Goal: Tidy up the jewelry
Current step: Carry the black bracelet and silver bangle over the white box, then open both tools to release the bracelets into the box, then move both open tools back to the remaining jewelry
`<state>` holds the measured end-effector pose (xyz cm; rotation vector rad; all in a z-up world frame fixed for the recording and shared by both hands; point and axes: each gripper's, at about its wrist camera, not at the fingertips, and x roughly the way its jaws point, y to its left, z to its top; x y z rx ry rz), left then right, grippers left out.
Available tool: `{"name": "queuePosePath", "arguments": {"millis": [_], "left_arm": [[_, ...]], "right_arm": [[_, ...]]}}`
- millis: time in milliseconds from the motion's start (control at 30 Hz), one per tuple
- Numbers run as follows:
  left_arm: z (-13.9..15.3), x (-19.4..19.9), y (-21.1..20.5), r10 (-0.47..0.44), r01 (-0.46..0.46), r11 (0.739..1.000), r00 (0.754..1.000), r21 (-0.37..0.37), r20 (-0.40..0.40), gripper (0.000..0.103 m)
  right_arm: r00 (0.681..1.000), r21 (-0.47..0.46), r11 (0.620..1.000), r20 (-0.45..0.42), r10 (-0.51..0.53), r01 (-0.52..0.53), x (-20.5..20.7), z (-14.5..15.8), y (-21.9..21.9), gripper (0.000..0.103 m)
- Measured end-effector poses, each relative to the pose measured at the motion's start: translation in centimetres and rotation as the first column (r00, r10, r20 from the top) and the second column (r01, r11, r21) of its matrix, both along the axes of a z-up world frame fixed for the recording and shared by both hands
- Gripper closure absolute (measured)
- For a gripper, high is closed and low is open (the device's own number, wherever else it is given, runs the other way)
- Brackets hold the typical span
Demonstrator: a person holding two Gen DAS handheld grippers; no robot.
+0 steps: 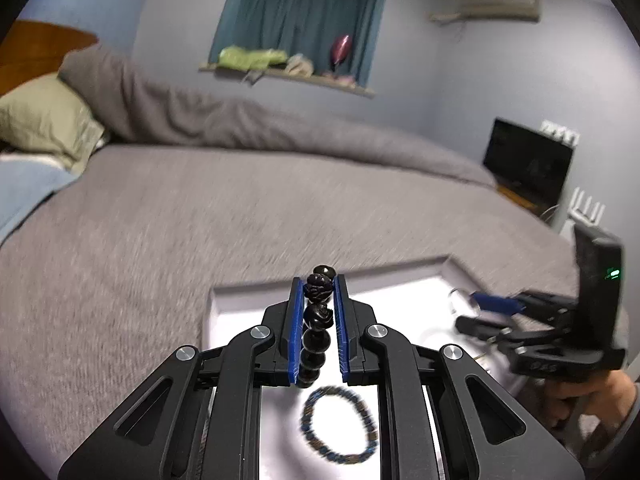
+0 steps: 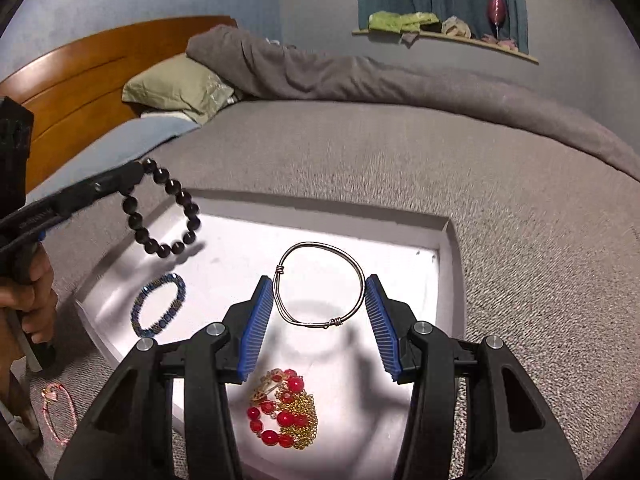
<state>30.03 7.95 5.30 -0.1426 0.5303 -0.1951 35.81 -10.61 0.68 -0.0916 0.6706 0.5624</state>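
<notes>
My left gripper (image 1: pixel 319 280) is shut on a black bead bracelet (image 1: pixel 316 324) and holds it in the air above a white tray (image 1: pixel 248 296). From the right wrist view the bracelet (image 2: pixel 164 212) hangs from the left gripper (image 2: pixel 136 174) over the tray's (image 2: pixel 444 264) far left corner. My right gripper (image 2: pixel 320 300) is open, its blue pads (image 2: pixel 256 332) on either side of a silver wire bangle (image 2: pixel 320 284) lying in the tray. A blue-brown bead bracelet (image 2: pixel 160 306) and a red bead and gold chain piece (image 2: pixel 286 414) also lie in the tray.
The tray lies on a grey bed cover (image 2: pixel 400 160). A thin pink bracelet (image 2: pixel 58 412) lies on the cover left of the tray. A green pillow (image 2: pixel 180 88) and a wooden headboard (image 2: pixel 80 76) are at the far end. A dark screen (image 1: pixel 528 160) stands right.
</notes>
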Motion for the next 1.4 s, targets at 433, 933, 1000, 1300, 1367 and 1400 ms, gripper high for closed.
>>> {"name": "queuePosePath", "arguments": {"millis": [433, 933, 1000, 1300, 1367, 1400], "left_arm": [[-3.2, 2.2, 0.3, 0.034, -0.028, 0.999, 0.985, 0.040, -0.170, 0.087], [-1.8, -0.8, -0.4, 0.052, -0.044, 0.995, 0.995, 0.091, -0.091, 0.026], [-1.5, -1.9, -0.2, 0.053, -0.047, 0.995, 0.996, 0.088, -0.071, 0.024], [-0.5, -6.7, -0.1, 0.055, -0.052, 0.995, 0.998, 0.091, -0.030, 0.019], [-0.6, -7.7, 0.2, 0.063, -0.060, 0.994, 0.998, 0.086, -0.031, 0.018], [-0.8, -8.1, 0.4, 0.065, -0.062, 0.995, 0.997, 0.084, -0.033, 0.017]], "right_arm": [[0.998, -0.065, 0.998, -0.055, 0.012, -0.016, 0.4, -1.5, 1.5, 0.055], [0.997, -0.026, 0.999, 0.063, 0.041, -0.039, -3.1, 0.2, 0.3, 0.046], [0.996, -0.021, 0.999, 0.075, 0.039, -0.037, -3.8, 0.5, -0.1, 0.046], [0.995, -0.001, 0.999, 0.096, 0.033, -0.033, -7.6, 1.0, -1.5, 0.045], [0.995, 0.001, 0.999, 0.092, 0.033, -0.033, -8.5, 0.9, -1.8, 0.045], [0.995, -0.001, 0.999, 0.092, 0.033, -0.033, -8.9, 0.8, -1.9, 0.045]]}}
